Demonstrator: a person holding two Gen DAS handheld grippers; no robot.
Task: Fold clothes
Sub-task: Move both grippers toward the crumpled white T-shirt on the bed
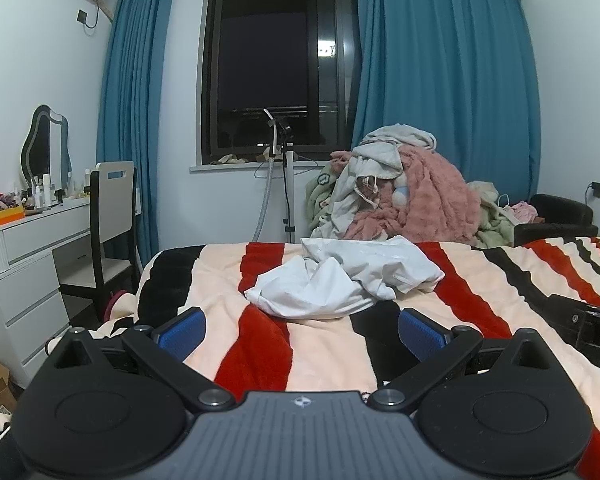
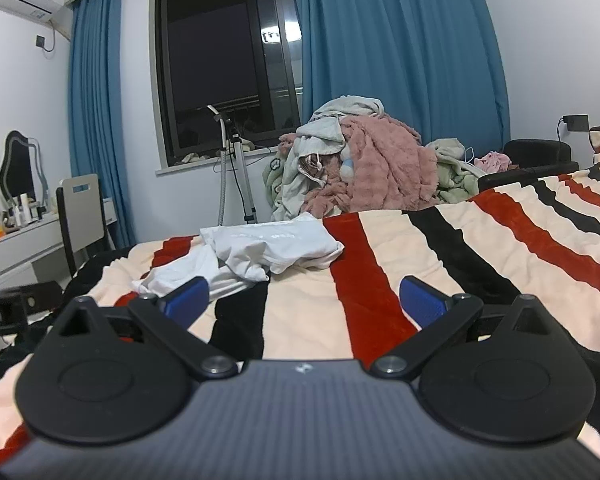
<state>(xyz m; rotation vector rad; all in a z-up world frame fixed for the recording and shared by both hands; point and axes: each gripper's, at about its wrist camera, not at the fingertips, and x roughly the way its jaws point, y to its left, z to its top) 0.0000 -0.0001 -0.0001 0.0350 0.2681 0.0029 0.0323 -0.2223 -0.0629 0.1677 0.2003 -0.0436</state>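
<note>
White garment (image 1: 340,280), crumpled, lies on the striped blanket (image 1: 480,280) near the far edge of the bed, roughly centred ahead of the left gripper (image 1: 302,328) and off to the left ahead of the right gripper (image 2: 304,300). Nothing folded yet; sleeves or hems cannot be told apart in the bunched cloth.

Both grippers hover over the blanket short of the garment, jaws spread wide with nothing between the blue pads (image 1: 420,332). In the right wrist view the left-hand pad (image 2: 188,300) overlaps the garment's near edge in the picture; contact cannot be confirmed.

Open room: bare blanket lies between grippers and garment, and a broad stretch of striped blanket runs to the right of it. The blanket's left edge drops off toward the floor.

Surroundings: a heap of pink and pale clothes (image 1: 412,192) is piled beyond the bed's far edge, just behind the garment. A tripod stand (image 1: 286,184) with a hose stands before the dark window (image 1: 276,76), between blue curtains (image 1: 440,80). At left, a chair (image 1: 112,216) sits at a white dresser (image 1: 28,256) whose top carries a mirror (image 1: 46,144) and small bottles; an orange tray (image 1: 0,218) there holds mixed small items.
</note>
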